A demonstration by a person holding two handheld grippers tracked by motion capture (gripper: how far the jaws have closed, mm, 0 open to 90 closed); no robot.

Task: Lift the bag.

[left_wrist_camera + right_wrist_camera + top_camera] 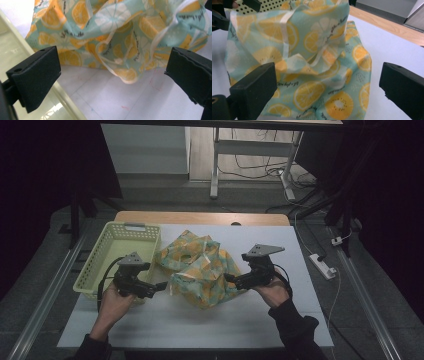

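Note:
A crumpled cloth bag (200, 267) printed with orange and lemon slices on pale teal lies in a heap on the white table top (200, 325). My left gripper (162, 285) sits at the bag's left side, jaws wide apart; the fabric (120, 37) lies just beyond them, not between the pads. My right gripper (229, 279) is at the bag's right side, open too. In the right gripper view the bag (312, 75) spreads between and beyond the two black jaws, with a pale strap across its top, and the pads do not press on it.
A pale yellow plastic basket (117, 255) stands at the table's left, right beside my left hand; its rim (30, 55) runs under the left jaw. A wooden strip (200, 217) edges the far side. Cables and a power strip (322, 265) lie on the floor at right.

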